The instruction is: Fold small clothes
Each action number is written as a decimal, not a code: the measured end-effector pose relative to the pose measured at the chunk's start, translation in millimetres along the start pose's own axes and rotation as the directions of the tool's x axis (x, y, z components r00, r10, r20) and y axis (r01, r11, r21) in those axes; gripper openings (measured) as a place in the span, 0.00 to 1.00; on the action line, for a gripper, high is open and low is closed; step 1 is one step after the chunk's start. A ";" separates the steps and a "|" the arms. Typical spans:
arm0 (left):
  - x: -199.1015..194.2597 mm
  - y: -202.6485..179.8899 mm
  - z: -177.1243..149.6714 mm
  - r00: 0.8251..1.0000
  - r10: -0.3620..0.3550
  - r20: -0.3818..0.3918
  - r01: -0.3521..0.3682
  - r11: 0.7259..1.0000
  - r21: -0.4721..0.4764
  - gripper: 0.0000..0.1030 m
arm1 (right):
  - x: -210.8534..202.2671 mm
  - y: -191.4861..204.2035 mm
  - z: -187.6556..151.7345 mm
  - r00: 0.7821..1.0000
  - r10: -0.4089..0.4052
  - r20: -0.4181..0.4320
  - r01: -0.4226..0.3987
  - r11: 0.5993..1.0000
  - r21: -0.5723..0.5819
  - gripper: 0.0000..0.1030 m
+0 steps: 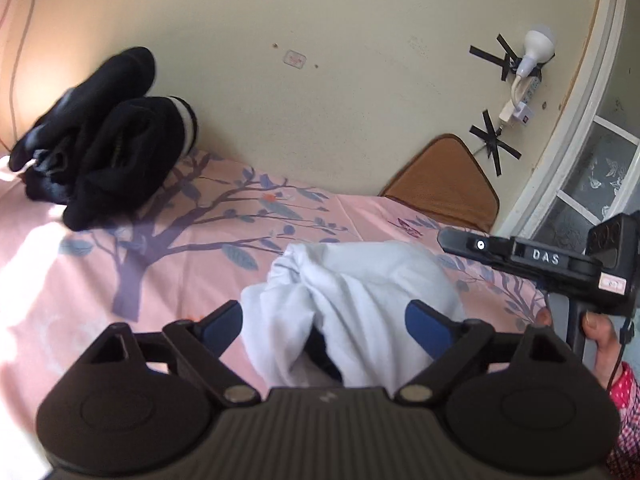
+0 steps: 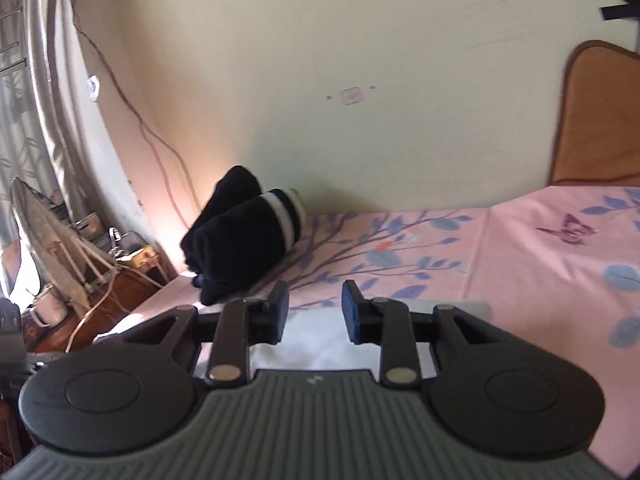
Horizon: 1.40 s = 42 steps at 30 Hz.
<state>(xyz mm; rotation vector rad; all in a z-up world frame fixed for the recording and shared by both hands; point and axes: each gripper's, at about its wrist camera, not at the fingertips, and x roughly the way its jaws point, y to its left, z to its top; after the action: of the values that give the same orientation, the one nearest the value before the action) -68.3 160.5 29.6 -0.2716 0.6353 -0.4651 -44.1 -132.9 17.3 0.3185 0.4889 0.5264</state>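
A bunched white garment (image 1: 360, 280) lies on the pink tree-print bedsheet (image 1: 180, 272). My left gripper (image 1: 326, 326) stands wide open with the garment's near end between its blue pads (image 1: 426, 326), which do not squeeze it. My right gripper (image 1: 452, 238) hovers at the right, just past the garment, and a hand (image 1: 600, 336) holds its handle. In the right wrist view the right gripper (image 2: 314, 312) is partly open with nothing between its pads. The white garment (image 2: 312, 344) shows just below them. A pile of black clothes with a white stripe (image 1: 108, 148) (image 2: 244, 240) sits at the bed's far left by the wall.
A brown cushion (image 1: 444, 184) (image 2: 592, 120) leans on the wall at the bed's right end. A lamp bulb and power strip (image 1: 536, 48) are taped to the wall above it. Left of the bed stand a fan (image 2: 44, 240), cables and a curtain (image 2: 44, 80).
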 end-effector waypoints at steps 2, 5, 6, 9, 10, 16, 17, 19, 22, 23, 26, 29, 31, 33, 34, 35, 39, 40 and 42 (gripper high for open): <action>24.8 -3.1 3.3 0.998 -0.021 -0.059 0.020 1.000 -0.003 0.84 | -10.2 -14.0 -10.4 0.999 -0.052 -0.006 0.053 0.998 0.028 0.44; 46.3 0.1 3.6 0.992 -0.048 -0.119 0.042 0.998 -0.057 0.20 | -20.9 -31.6 -28.2 0.992 -0.124 -0.030 0.125 0.990 0.062 0.57; 45.7 4.5 5.0 0.989 -0.098 -0.107 0.088 0.992 -0.091 0.16 | -23.1 -37.1 -34.0 0.990 -0.131 -0.046 0.134 0.988 0.080 0.58; 41.8 26.5 5.5 0.975 -0.214 -0.058 0.196 0.956 -0.219 0.13 | -25.9 -50.1 -52.7 0.991 -0.053 -0.119 0.075 0.978 0.192 0.58; 43.1 33.4 3.4 0.977 -0.206 -0.054 0.188 0.953 -0.239 0.12 | -27.5 -50.8 -57.9 0.991 -0.045 -0.129 0.070 0.977 0.202 0.46; 61.9 69.0 -12.7 0.972 -0.218 -0.084 0.172 0.913 -0.369 0.11 | -51.5 -55.2 -67.8 0.983 -0.093 -0.157 0.116 0.982 0.149 0.07; 60.8 69.7 -11.8 0.974 -0.212 -0.081 0.168 0.912 -0.375 0.14 | -59.1 -57.0 -67.7 0.984 -0.101 -0.146 0.123 0.981 0.150 0.07; 57.0 67.4 -9.7 0.975 -0.210 -0.075 0.168 0.913 -0.371 0.15 | -69.2 -57.4 -65.9 0.988 -0.105 -0.116 0.123 0.980 0.155 0.11; 42.4 53.3 -2.8 0.985 -0.163 -0.060 0.140 0.949 -0.283 0.43 | -81.2 -67.6 -63.6 0.997 -0.002 -0.082 0.022 0.969 0.244 0.27; 36.0 46.6 -0.6 0.990 -0.129 -0.052 0.112 0.963 -0.245 0.65 | -84.7 -69.0 -62.2 0.998 0.011 -0.066 0.006 0.965 0.264 0.36; 19.9 23.4 2.2 1.000 0.011 -0.025 -0.014 0.994 -0.106 0.99 | -86.9 -68.9 -60.8 0.999 -0.001 -0.035 0.010 0.965 0.263 0.64; 23.4 4.4 -2.6 0.995 0.081 -0.064 -0.081 0.997 0.003 1.00 | -78.3 -69.4 -64.5 0.998 0.004 -0.060 0.011 0.969 0.248 0.65; 32.2 -5.5 -8.9 0.989 0.113 -0.093 -0.109 0.993 0.042 1.00 | -68.7 -69.0 -69.1 0.996 0.010 -0.085 0.011 0.970 0.241 0.65; 43.0 -15.5 -18.3 0.982 0.157 -0.105 -0.148 0.985 0.084 1.00 | -58.2 -66.4 -72.0 0.995 0.019 -0.103 0.005 0.973 0.230 0.65; 47.4 -19.5 -22.1 0.978 0.178 -0.106 -0.168 0.981 0.097 1.00 | -53.4 -64.7 -73.4 0.994 0.019 -0.108 0.005 0.976 0.218 0.66; 52.2 -22.4 -27.1 0.974 0.201 -0.106 -0.190 0.976 0.111 1.00 | -48.7 -63.2 -75.3 0.993 0.014 -0.114 0.010 0.979 0.203 0.66; 62.0 -27.5 -47.1 0.959 0.274 -0.066 -0.262 0.953 0.154 1.00 | -45.4 -56.6 -77.6 0.994 0.017 -0.106 -0.002 0.990 0.144 0.77; 62.5 -30.6 -50.5 0.956 0.288 -0.052 -0.276 0.945 0.174 1.00 | -46.4 -57.0 -78.3 0.994 0.025 -0.102 -0.010 0.989 0.146 0.79; 62.3 -33.8 -50.8 0.952 0.302 -0.049 -0.289 0.940 0.180 1.00 | -47.1 -60.0 -78.4 0.995 0.041 -0.095 -0.026 0.987 0.160 0.81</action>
<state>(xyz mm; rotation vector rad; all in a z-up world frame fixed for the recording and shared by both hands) -67.1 95.4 -28.4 0.0072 0.6927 -0.2378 -96.4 -195.1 -55.9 0.4551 0.6231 0.5388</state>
